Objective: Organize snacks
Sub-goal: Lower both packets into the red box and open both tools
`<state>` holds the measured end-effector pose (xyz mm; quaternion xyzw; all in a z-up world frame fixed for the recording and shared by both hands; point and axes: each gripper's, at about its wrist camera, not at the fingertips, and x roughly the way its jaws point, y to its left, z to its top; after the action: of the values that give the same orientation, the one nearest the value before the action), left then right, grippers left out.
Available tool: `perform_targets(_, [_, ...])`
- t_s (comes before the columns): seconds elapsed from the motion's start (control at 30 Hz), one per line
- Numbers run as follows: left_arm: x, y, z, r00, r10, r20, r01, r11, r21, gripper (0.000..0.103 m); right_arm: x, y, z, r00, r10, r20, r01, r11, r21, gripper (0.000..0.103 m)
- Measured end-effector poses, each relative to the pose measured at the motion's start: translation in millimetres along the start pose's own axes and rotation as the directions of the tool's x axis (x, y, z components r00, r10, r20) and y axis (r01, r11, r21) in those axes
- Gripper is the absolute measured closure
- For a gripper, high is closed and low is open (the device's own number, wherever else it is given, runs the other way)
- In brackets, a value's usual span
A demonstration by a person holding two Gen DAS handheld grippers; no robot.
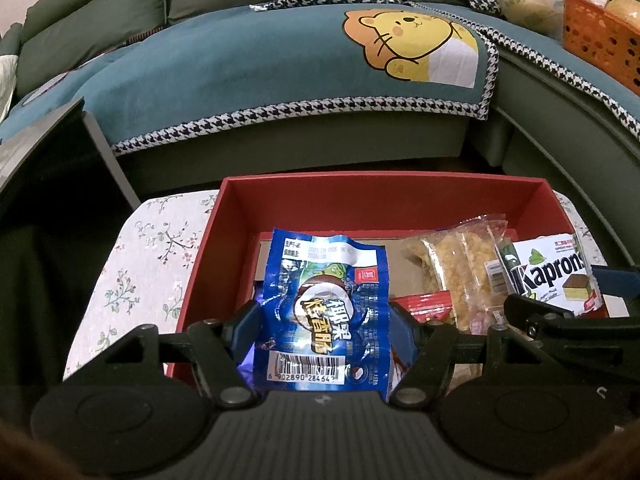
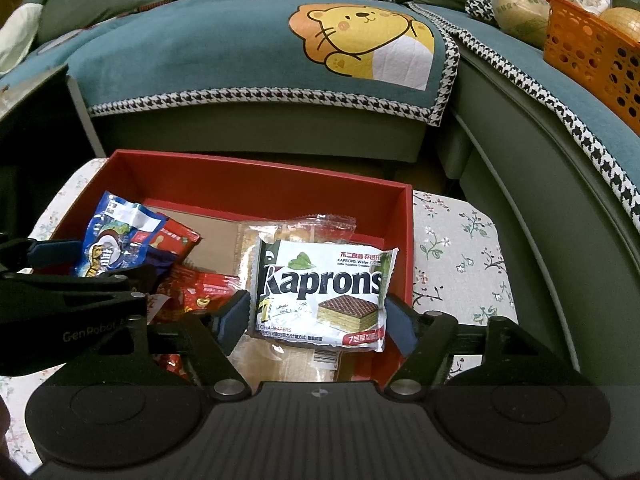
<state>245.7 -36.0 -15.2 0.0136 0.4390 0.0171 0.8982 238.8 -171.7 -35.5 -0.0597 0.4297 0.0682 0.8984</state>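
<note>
Snacks were going into the red box [image 1: 224, 216], and both grippers were caught mid-placement, by my reading of it. On the left, the left gripper [image 1: 322, 328] was clamped on the blue packet [image 1: 324, 308], its blue pads [image 1: 246, 328] pressed to either side, and the packet stood upright over the box's left half. It looked a release away from done: lower, let the jaws part, and drop it beside the red packets [image 2: 196, 292] already inside. Moving right, a clear crispy bar [image 1: 460, 264] lay in the middle of the box. Then the right gripper [image 2: 316, 316] reached in, pads tight against the wafer pack [image 2: 324, 292], which was held tilted above the clear-wrapped bars on the box's right side. Its next move called for the same easy letting-go, with care not to bump the left gripper close alongside. Both tools pointed forward and down over the box on the floral cloth [image 2: 460, 248], sofa [image 2: 240, 60] beyond.
</note>
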Motion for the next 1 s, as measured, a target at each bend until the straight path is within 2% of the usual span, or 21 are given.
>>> perform_targets(0.37, [-2.6,1.4,1.5,1.0,0.0,0.001,0.0,1.0,-0.016,0.005,-4.6,0.9,1.6,0.999,-0.017,0.032,0.017,1.0,-0.004,0.02])
perform_targets(1.0, [-50.6,24.3,-7.0,0.997,0.008,0.073,-0.004,0.999,-0.047,0.005,-41.2,18.0,3.5,0.994,0.015,0.111,-0.012,0.999,-0.03,0.019])
